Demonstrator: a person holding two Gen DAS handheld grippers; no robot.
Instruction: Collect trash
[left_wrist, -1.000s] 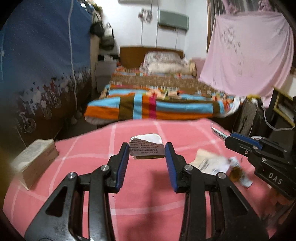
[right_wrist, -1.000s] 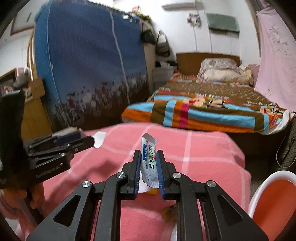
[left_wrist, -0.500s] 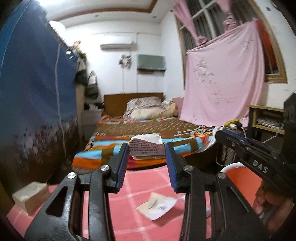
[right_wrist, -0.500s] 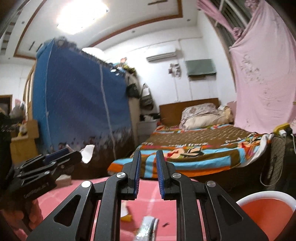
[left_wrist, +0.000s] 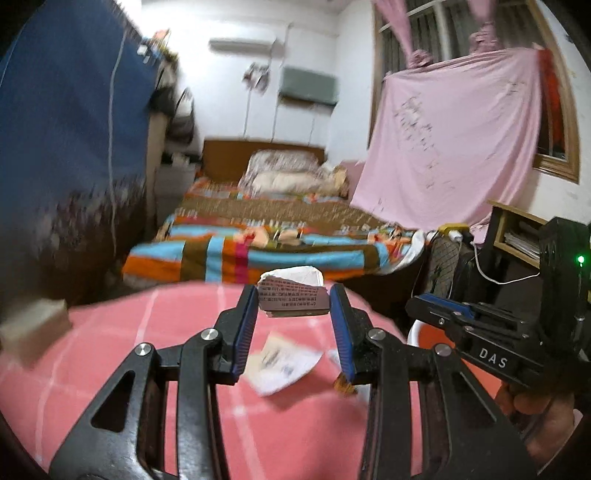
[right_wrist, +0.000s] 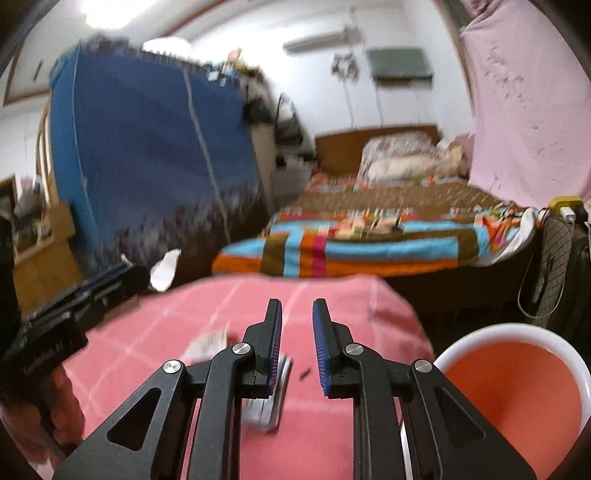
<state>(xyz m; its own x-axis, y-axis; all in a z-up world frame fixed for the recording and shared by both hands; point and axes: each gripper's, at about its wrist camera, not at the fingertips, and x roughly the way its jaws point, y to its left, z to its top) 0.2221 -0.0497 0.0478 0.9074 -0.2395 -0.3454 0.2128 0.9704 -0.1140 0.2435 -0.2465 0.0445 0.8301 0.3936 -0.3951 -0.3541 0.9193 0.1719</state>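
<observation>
The left gripper (left_wrist: 293, 306) clamped a printed paper (left_wrist: 293, 297). The right gripper (right_wrist: 297, 332) was closed on nothing, hiding part of a blurred packet (right_wrist: 275, 402) on the pink cloth (right_wrist: 332, 295).

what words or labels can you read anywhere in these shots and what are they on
"DAS": white letters on the black body of the right gripper, seen from the left wrist view.
Printed lines on the folded paper held in the left gripper: too small to read.
Lettering on the left gripper's body, right wrist view: blurred, unreadable.
Print on the loose leaflet on the pink cloth: blurred.
</observation>
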